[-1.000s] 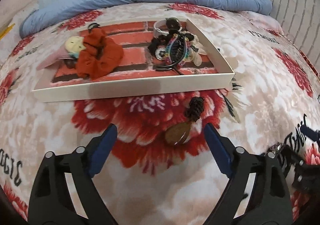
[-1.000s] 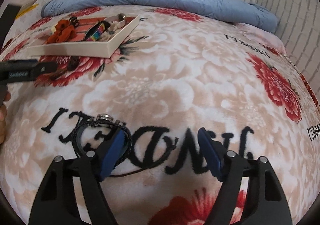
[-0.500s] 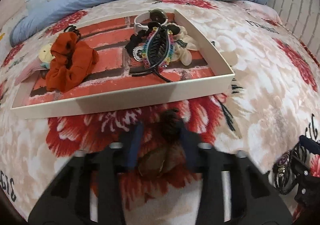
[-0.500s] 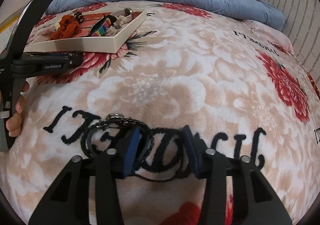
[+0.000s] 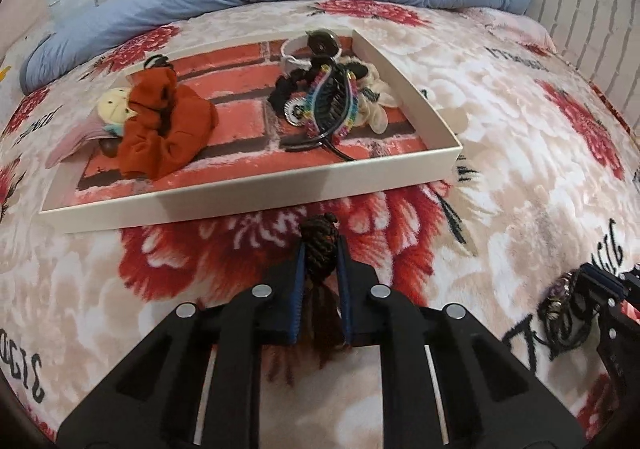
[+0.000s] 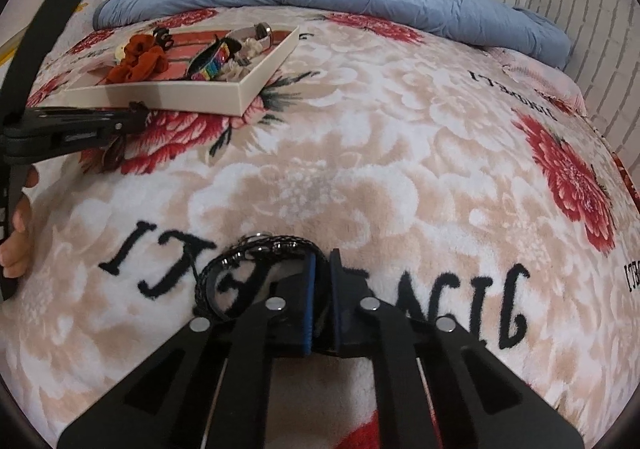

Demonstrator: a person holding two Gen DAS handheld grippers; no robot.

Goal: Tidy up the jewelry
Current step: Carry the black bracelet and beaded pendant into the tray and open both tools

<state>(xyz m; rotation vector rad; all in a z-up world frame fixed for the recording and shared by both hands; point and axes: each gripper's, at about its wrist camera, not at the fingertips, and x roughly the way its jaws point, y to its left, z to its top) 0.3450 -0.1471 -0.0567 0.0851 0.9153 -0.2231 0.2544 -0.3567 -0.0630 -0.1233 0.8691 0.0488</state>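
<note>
**Both claws pinched on pieces, tray drop comes next**

While both grips look set, I judge this as the pick step ending, with the carry to the tray due next.

Left wrist view: my left gripper (image 5: 320, 281) is narrowed hard onto the dark knotted pendant (image 5: 319, 241). The knot pokes out past the fingertips, and its brown lower part hangs blurred between the pads. The white tray (image 5: 256, 197) sits just beyond the knot, its near wall close but not touching. Inside the tray, an orange scrunchie (image 5: 164, 121) lies at the left and a rainbow hair claw (image 5: 330, 105) at the right. Next move: lift the pendant over the near wall and release on the bare brick-print floor between those two.

Right wrist view: my right gripper (image 6: 322, 273) is closed almost fully on the black braided bracelet (image 6: 256, 249). The band's right end is pinched, and the loop sticks out left of the fingers over the floral blanket (image 6: 360, 153). The tray (image 6: 200, 97) is well apart, up and left of the bracelet. Next move: a long carry, keeping clear of the left gripper.
</note>
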